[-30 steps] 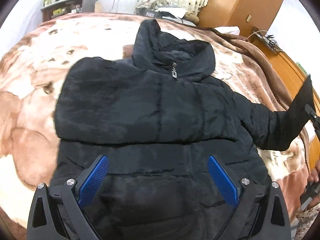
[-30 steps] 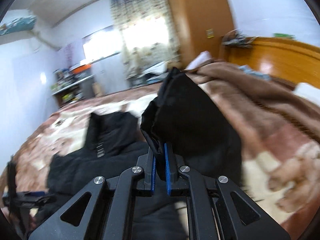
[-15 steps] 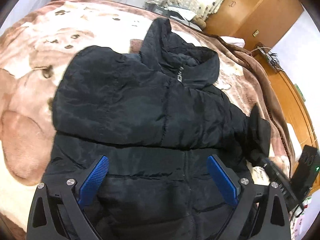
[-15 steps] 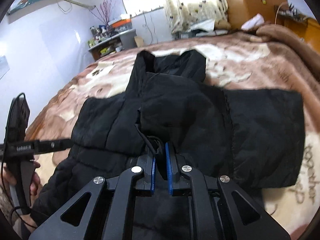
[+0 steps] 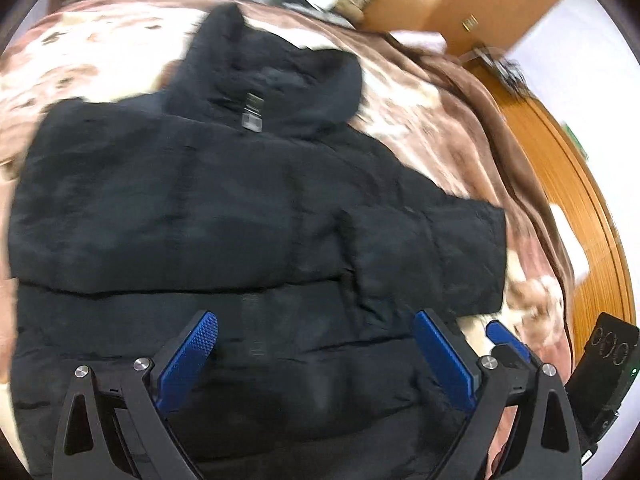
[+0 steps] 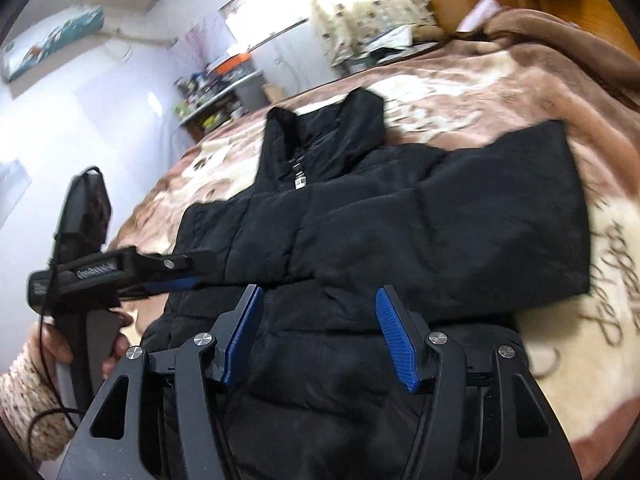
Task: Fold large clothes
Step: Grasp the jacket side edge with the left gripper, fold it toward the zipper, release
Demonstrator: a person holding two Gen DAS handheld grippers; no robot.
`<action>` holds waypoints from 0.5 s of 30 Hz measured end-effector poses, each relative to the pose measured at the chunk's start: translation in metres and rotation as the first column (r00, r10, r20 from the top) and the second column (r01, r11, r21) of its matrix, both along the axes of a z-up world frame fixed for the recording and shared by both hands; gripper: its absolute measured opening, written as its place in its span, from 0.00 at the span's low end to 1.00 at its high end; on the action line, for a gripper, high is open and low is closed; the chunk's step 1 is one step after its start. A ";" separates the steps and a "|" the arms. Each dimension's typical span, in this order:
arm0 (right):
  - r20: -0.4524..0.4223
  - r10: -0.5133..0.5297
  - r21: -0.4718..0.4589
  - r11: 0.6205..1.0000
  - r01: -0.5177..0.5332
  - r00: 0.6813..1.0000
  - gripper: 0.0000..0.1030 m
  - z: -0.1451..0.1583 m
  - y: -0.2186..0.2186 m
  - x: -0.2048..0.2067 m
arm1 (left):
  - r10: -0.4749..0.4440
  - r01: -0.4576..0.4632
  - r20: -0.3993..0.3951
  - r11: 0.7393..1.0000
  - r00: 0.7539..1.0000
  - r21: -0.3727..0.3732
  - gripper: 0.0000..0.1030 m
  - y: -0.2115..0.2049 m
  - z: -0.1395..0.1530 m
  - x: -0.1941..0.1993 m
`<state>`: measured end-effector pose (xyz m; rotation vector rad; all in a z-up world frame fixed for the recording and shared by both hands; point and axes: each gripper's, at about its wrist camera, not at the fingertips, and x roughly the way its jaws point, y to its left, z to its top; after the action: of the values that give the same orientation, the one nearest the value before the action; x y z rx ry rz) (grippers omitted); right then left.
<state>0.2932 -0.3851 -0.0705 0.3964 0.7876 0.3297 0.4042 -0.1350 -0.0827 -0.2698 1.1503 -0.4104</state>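
A black hooded puffer jacket (image 5: 224, 216) lies front-up on the bed, zipped, with its hood (image 5: 272, 80) at the far end. Both sleeves are folded in across the chest. The sleeve (image 6: 460, 232) on the right lies flat, free of any grip. Just above the jacket's lower front hovers my right gripper (image 6: 318, 320), jaws opening, with nothing pinched between its blue pads. My left gripper (image 5: 316, 344) stands open over the jacket's lower half, holding nothing. In the right wrist view the left gripper (image 6: 196, 274) reaches in from the left, held by a hand (image 6: 116, 344).
A brown and cream blanket (image 5: 432, 112) covers the bed around the jacket. A wooden bed frame (image 5: 580, 208) runs along the right. A wardrobe (image 5: 460, 4), a curtained window (image 6: 360, 4) and a cluttered shelf (image 6: 216, 88) stand beyond the bed. A knitted sleeve (image 6: 28, 408) shows at lower left.
My right gripper carried the sleeve down across the jacket's chest, then opened and let it go. The left gripper stayed open and shifted sideways over the jacket.
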 end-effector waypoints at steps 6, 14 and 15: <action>0.015 -0.126 -0.115 0.985 0.127 0.992 0.58 0.005 -0.038 -0.031 | -0.052 0.048 0.037 0.994 0.998 0.095 0.96 -0.060 -0.014 0.008; 0.061 -0.208 -0.209 0.954 0.216 0.976 0.58 0.005 -0.056 -0.060 | 0.000 0.004 -0.047 0.995 0.999 0.097 0.86 -0.094 -0.053 0.030; 0.059 -0.210 -0.204 0.954 0.218 0.976 0.58 0.004 -0.059 -0.061 | 0.007 -0.002 -0.059 0.996 0.998 0.091 0.79 -0.095 -0.055 0.031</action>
<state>0.2322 -0.4439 -0.0670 0.2735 0.7275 0.0494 0.4356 -0.2300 -0.1382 -0.2057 1.2225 -0.3470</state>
